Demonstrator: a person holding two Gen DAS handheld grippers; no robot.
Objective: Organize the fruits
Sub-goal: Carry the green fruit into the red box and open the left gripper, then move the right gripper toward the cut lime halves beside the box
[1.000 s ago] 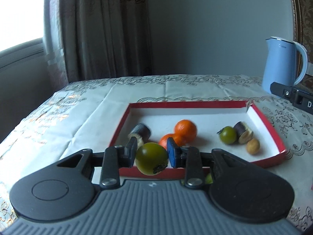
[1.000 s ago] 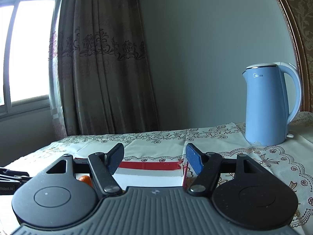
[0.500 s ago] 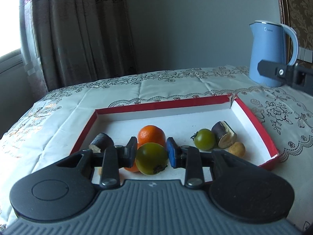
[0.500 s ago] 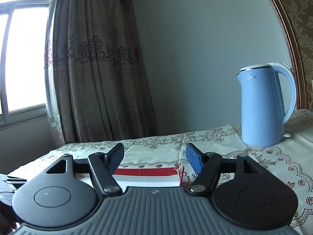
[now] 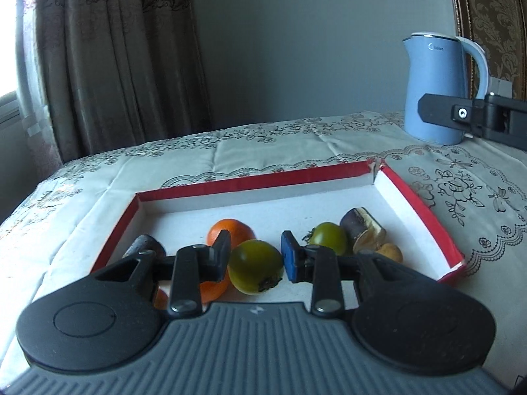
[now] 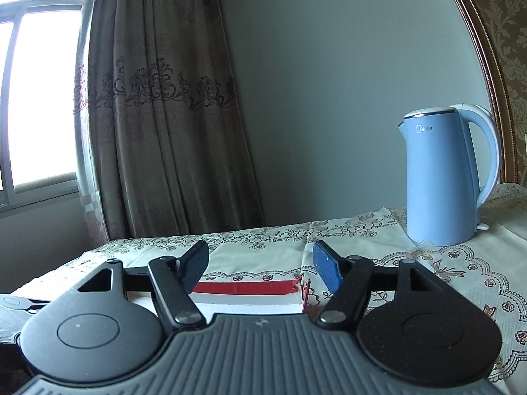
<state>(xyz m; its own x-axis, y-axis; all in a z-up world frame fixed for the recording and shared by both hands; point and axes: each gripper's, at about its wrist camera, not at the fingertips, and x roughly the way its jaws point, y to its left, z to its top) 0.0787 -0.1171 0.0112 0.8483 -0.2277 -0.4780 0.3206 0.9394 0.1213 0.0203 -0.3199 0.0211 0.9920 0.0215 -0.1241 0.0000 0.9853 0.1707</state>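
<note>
left gripper (image 5: pixel 255 260): I'm pinching a green fruit (image 5: pixel 255 266) over the red tray (image 5: pixel 425 217)
right gripper (image 6: pixel 260 263): I've got it wide, empty; kettle (image 6: pixel 441 177) far right

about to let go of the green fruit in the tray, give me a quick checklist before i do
1. Left gripper shut on green fruit: ok.
2. Fruit over the tray, inside its rim: ok.
3. Fruit resting on the tray floor: cannot tell.
4. Bare floor right under the fruit: cannot tell; an orange sits close behind it.
5. Right gripper open, holding nothing, outside the tray: ok.
6. Kettle well away from the tray: ok.
</note>
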